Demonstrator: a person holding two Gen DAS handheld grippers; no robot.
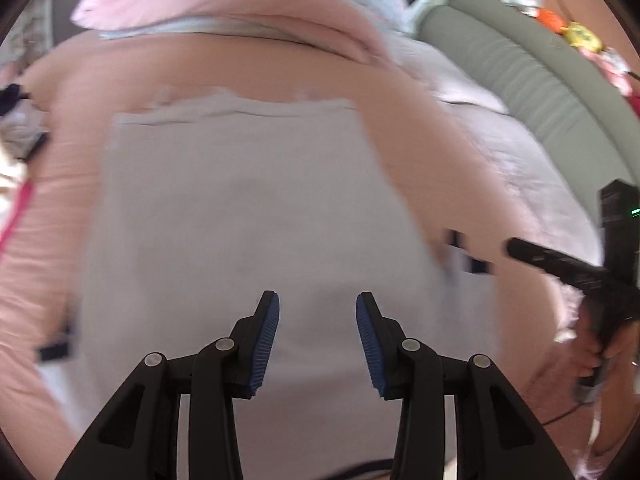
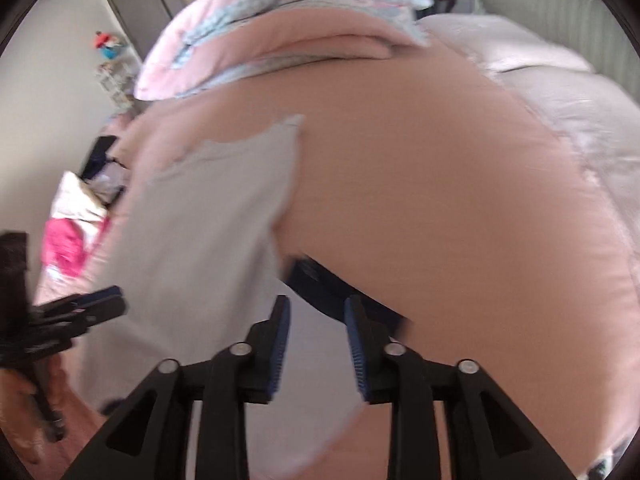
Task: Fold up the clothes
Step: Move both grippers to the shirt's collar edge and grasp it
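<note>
A pale grey garment [image 1: 248, 216] lies spread on the pink bed [image 1: 420, 128]. The left hand-held gripper [image 1: 318, 336] and right hand-held gripper [image 2: 316, 344] hover over its near edge, jaws parted and empty. For a good fold, keep the edges aligned and the fabric taut.

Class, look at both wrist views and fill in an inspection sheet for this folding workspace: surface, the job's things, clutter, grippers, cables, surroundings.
Surface: pink bedspread, smooth around the work area.
Job's things: pale grey garment lying flat on the bedspread; dark trim shows at its near edge.
Clutter: folded pink quilt at the far end; bright pink cloth off the bed's side.
Grippers: left gripper open above the garment, holding nothing; right gripper open near the garment's edge, holding nothing.
Cables: nothing seen clearly.
Surroundings: grey-green padded headboard; dark wardrobe; images blurred.
</note>
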